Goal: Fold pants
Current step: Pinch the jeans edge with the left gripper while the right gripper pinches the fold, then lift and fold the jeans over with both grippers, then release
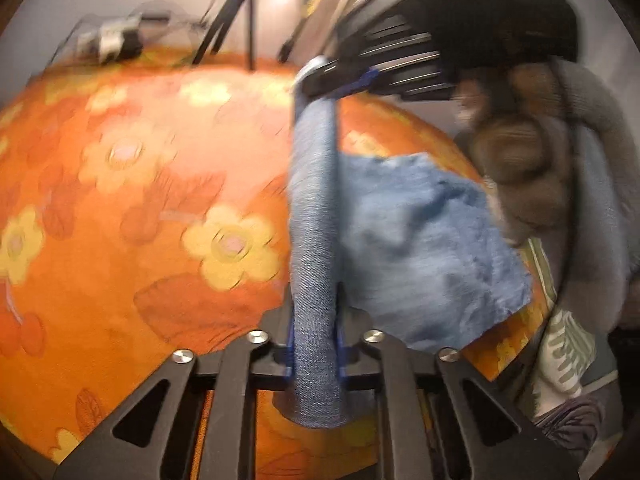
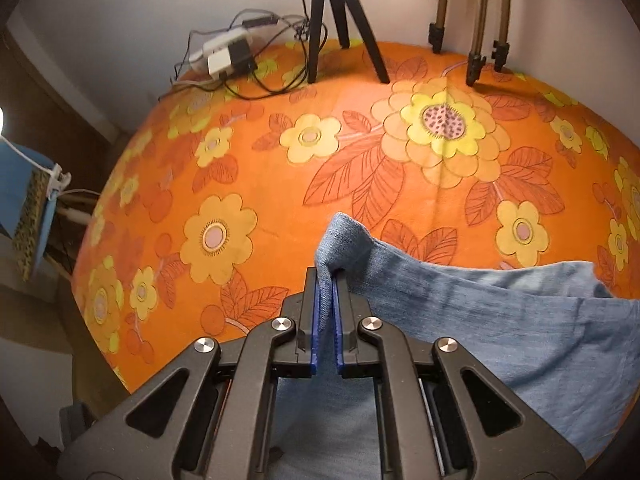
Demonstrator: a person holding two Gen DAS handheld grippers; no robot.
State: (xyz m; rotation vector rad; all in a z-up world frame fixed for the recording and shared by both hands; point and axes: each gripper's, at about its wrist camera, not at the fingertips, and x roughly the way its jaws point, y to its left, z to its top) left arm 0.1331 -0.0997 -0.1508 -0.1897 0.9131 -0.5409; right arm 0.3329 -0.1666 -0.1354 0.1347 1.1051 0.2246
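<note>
- The worktop is covered by an orange cloth printed with yellow flowers and brown leaves (image 2: 280,184); most of it lies bare, leaving wide open room toward its far edge and its left edge.
- Along the far edge, against the pale wall, stand a black tripod (image 2: 340,20) and a brass-coloured tripod with black feet (image 2: 480,32); toward the far left corner sit white and black power adapters with tangled dark cables (image 2: 228,54).
- The light blue denim pants (image 2: 500,320) lie at the near right part of the worktop, spreading to its right edge, with one fold raised off the cloth.
- A person's hand in a grey knitted sleeve (image 1: 520,152) holds the right gripper (image 1: 316,76) above the worktop, tilted steeply down; this view is blurred.
- The right gripper, seen from its own camera (image 2: 326,280), has its blue pads clenched on a small peak of the denim, which stands up just beyond the fingertips.
- The left gripper (image 1: 316,312) points down at a slant over the near edge, and its jaws are pressed tight on a narrow rolled band of the same denim, which stretches taut from it up to the right gripper.
- Below that band a loose flap of the pants hangs beside the near right corner.
</note>
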